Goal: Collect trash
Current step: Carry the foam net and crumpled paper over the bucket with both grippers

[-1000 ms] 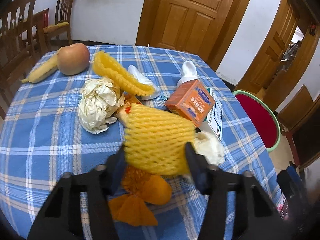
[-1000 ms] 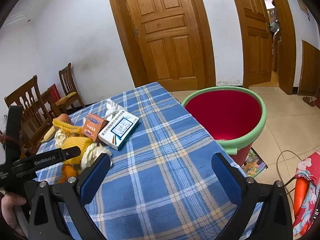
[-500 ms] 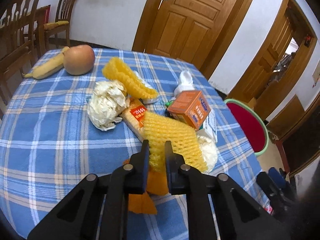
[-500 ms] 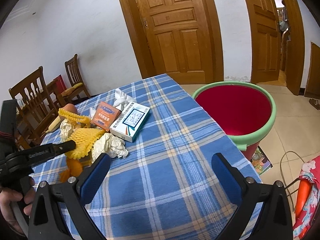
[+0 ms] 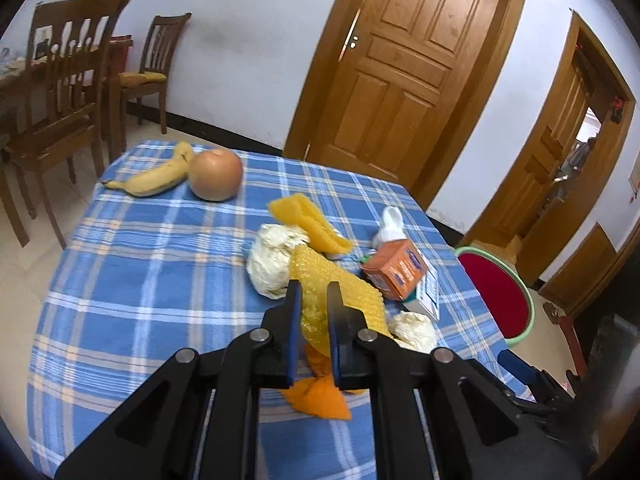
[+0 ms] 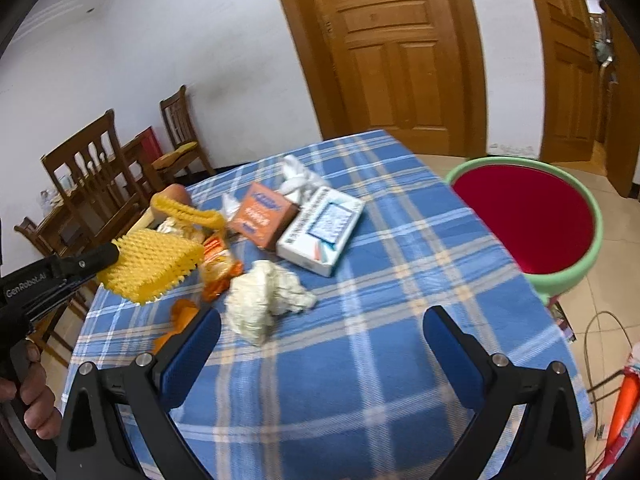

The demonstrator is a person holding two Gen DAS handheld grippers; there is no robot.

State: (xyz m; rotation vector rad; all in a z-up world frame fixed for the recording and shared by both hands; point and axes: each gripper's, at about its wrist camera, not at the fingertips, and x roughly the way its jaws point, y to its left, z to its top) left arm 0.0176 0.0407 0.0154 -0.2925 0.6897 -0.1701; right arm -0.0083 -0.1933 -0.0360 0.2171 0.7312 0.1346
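1. Left wrist view: our left gripper [image 5: 313, 304] has just clamped the yellow foam net [image 5: 340, 292], lifting it off the table [image 5: 160, 280].
2. Our right gripper [image 6: 320, 344] gapes empty; the red bin [image 6: 528, 224] waits beside the table.

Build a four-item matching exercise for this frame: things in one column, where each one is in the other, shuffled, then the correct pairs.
Things:
1. yellow foam net
2. apple
3. red bucket
4. orange box

Places:
A. beside the banana
B. on the floor past the table edge
C. pinched in the left claw
D. against the white box

Pairs: 1-C, 2-A, 3-B, 4-D
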